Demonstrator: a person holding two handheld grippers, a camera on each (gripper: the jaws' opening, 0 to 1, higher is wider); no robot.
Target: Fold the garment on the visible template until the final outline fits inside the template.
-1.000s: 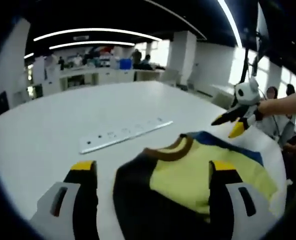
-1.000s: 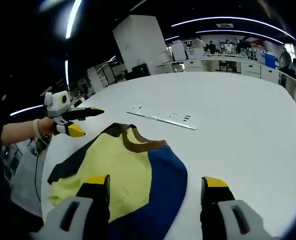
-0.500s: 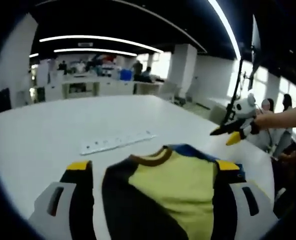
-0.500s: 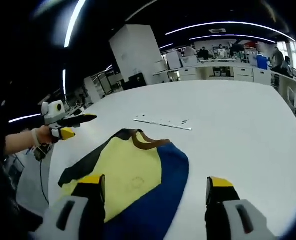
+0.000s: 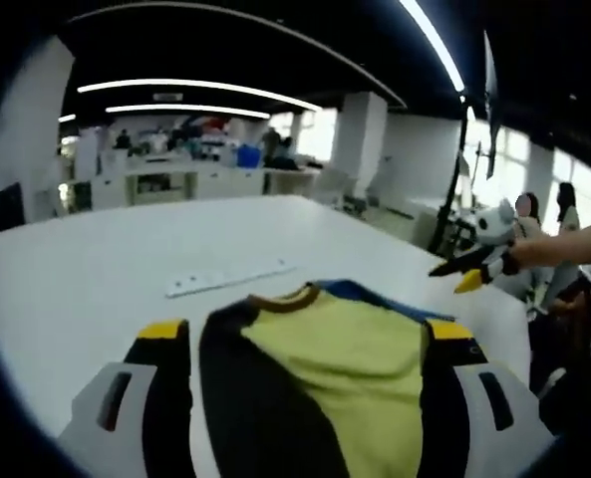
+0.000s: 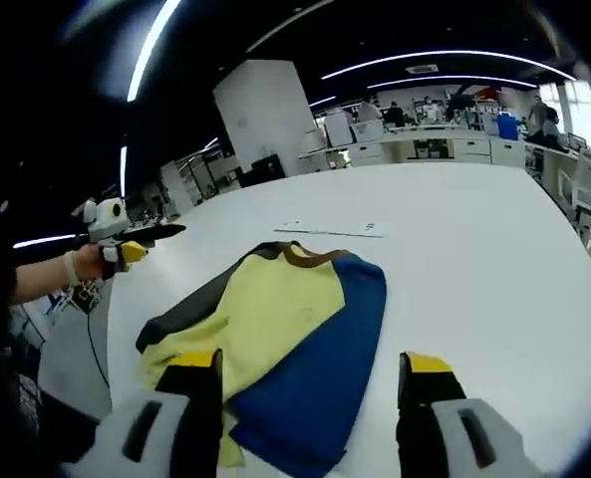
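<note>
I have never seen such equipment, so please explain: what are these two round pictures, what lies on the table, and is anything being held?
A person holds one pair of tongs in each hand, and a camera rides on each. The left gripper view looks along the left tongs; the right gripper view looks along the right tongs. Each pair also shows in the other view, held in a hand above the table's edge. On the white table lies a garment, yellow with black and blue sleeves and a brown collar. Beyond it lies a flat white strip. Both tongs are open and hold nothing.
</note>
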